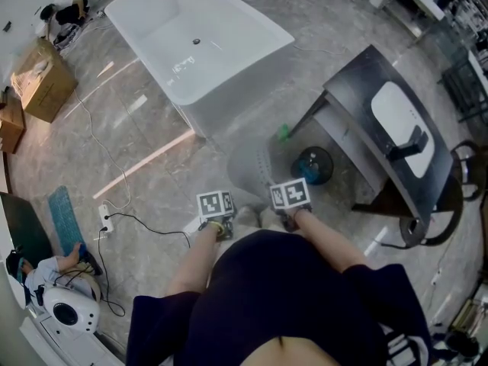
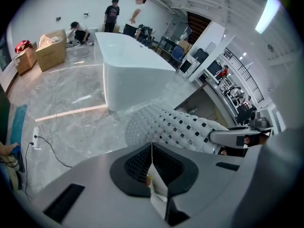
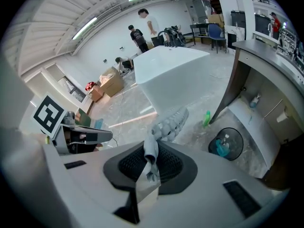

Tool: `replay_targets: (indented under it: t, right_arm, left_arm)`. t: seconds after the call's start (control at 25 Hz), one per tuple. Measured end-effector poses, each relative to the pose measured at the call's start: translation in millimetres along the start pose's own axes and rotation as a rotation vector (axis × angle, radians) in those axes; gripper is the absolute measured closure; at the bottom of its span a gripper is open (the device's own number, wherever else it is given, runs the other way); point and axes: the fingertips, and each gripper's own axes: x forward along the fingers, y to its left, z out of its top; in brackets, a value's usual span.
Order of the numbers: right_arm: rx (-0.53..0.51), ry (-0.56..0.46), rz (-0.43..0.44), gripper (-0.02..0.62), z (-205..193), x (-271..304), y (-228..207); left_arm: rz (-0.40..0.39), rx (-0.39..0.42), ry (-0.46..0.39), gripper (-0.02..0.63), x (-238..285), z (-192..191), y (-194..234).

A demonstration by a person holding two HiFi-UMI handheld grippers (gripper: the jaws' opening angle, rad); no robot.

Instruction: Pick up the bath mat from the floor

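The bath mat point(image 1: 255, 170) is a pale grey rubber sheet studded with bumps and small holes. It hangs off the floor in front of me, stretched between both grippers. My left gripper point(image 1: 221, 224) is shut on one edge, and in the left gripper view the mat point(image 2: 183, 127) fans out from the closed jaws point(image 2: 152, 169). My right gripper point(image 1: 290, 216) is shut on the other edge, with the mat point(image 3: 169, 124) bunched and pinched between the pads point(image 3: 151, 161). Each gripper appears in the other's view, the right gripper point(image 2: 240, 137) and the left gripper point(image 3: 76, 134).
A white bathtub point(image 1: 198, 44) stands just ahead on the marble floor. At the right is a dark vanity point(image 1: 366, 90) with a white basin; a black bin point(image 1: 314, 165) and a green bottle point(image 1: 284, 133) sit by it. A power strip with cable point(image 1: 105, 218) lies left. Cardboard boxes point(image 1: 42, 78) and people are farther back.
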Motion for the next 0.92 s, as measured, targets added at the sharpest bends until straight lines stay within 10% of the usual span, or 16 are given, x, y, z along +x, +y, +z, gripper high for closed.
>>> replay_targets:
  t: [0.92]
  right_arm:
    - [0.013, -0.002, 0.016, 0.538, -6.3, -1.2, 8.3]
  left_arm:
    - [0.0, -0.011, 0.037, 0.603, 1.2, -9.6, 5.9]
